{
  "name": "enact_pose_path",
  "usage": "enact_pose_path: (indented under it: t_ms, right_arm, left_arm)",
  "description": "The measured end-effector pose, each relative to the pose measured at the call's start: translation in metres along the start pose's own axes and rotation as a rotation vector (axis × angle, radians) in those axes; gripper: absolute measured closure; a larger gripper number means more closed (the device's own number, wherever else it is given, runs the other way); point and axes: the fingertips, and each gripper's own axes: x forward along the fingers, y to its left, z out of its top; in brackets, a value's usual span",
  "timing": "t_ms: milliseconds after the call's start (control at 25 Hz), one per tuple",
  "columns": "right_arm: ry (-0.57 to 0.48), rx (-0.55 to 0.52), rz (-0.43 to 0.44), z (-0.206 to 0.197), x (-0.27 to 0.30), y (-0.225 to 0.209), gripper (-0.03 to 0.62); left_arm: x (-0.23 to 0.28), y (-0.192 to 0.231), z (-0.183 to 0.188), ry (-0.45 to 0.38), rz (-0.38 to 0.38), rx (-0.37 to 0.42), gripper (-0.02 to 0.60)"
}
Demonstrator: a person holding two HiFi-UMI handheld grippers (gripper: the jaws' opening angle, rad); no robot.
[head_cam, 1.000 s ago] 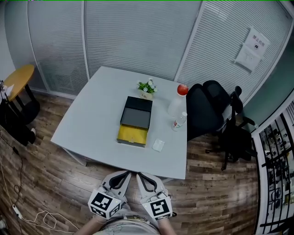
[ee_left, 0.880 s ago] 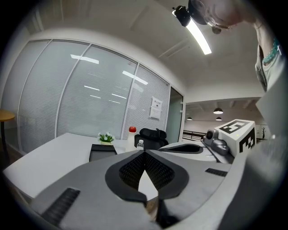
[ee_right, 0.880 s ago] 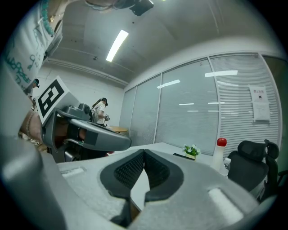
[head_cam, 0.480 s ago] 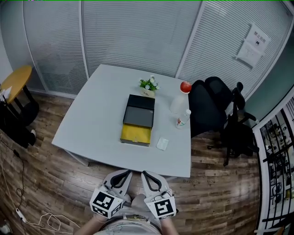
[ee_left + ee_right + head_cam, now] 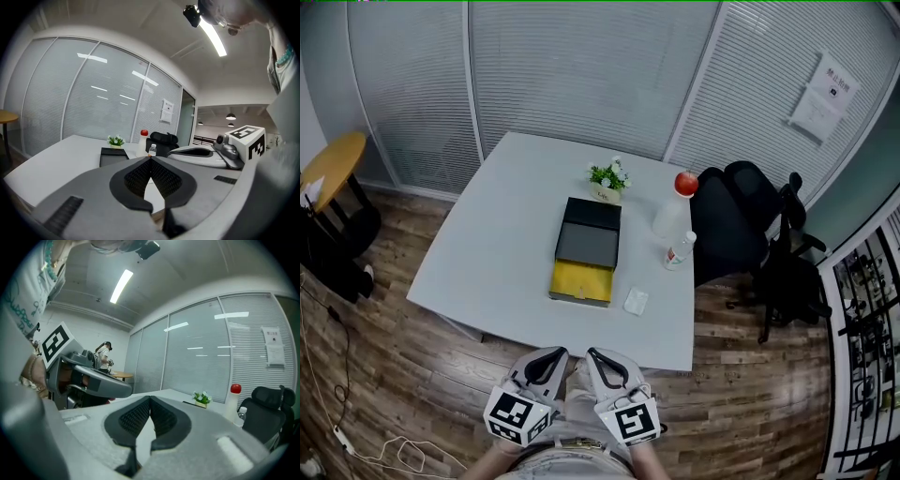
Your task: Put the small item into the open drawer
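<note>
Jaws, left: the pads of my left gripper (image 5: 150, 160) are pressed together tip to tip, with nothing between them.
Jaws, right: my right gripper (image 5: 150, 399) is clenched the same way and holds nothing.
Grippers' place: in the head view both hang side by side close to my body, over the floor (image 5: 412, 375). They are short of the near edge of the table (image 5: 487, 244), tips pointing toward it.
Item: the small white item (image 5: 636, 301) lies flat on the table just right of the drawer's front corner. It is near the table's near edge and well apart from both my grippers.
Drawer: the yellow drawer (image 5: 583, 280) stands pulled out toward me from a black box (image 5: 591, 234) in the middle of the table.
Plant: a small potted plant (image 5: 607, 178) sits just behind the box.
Bottles: a red-capped bottle (image 5: 675, 208) and a smaller clear bottle (image 5: 680, 251) stand near the table's right edge, beyond the item.
Chair: a black chair (image 5: 741, 225) is pushed against the table's right side.
Round table: a yellow round table (image 5: 333, 164) stands at the far left.
Sheet: a white sheet (image 5: 825, 98) hangs on the blinds at upper right.
Cable: a pale cable (image 5: 384, 441) trails over the floor at lower left.
</note>
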Motion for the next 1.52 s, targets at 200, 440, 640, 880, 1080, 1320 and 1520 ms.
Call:
enact_pose_path:
  t_ms: [200,440,640,880,1080,1320,1520]
  right_arm:
    - [-0.014,-0.008,0.008,0.007,0.03,-0.025,0.594]
    - [-0.037,-0.004,0.038,0.013,0.074,-0.054,0.594]
    - [-0.033,0.017,0.062,0.018,0.101,-0.069,0.594]
    - [0.01,-0.044,0.089,0.014,0.123,-0.085,0.594]
    - [-0.02,-0.044,0.111,0.021,0.14,-0.101,0.594]
    - [-0.029,-0.043,0.133,0.021,0.153,-0.125,0.594]
    - [-0.022,-0.031,0.128,0.009,0.154,-0.15,0.594]
  left_arm:
    - [0.029,0.021,0.015,-0.011,0.0,0.002,0.584]
    - [0.067,0.051,0.035,-0.01,0.0,0.021,0.584]
    - [0.088,0.072,0.039,0.004,0.016,-0.005,0.584]
    - [0.11,0.089,0.049,0.008,0.038,-0.003,0.584]
    - [0.126,0.099,0.058,0.005,0.059,0.009,0.584]
    - [0.152,0.106,0.065,0.008,0.07,0.008,0.584]
    - [0.178,0.104,0.064,0.013,0.06,0.014,0.584]
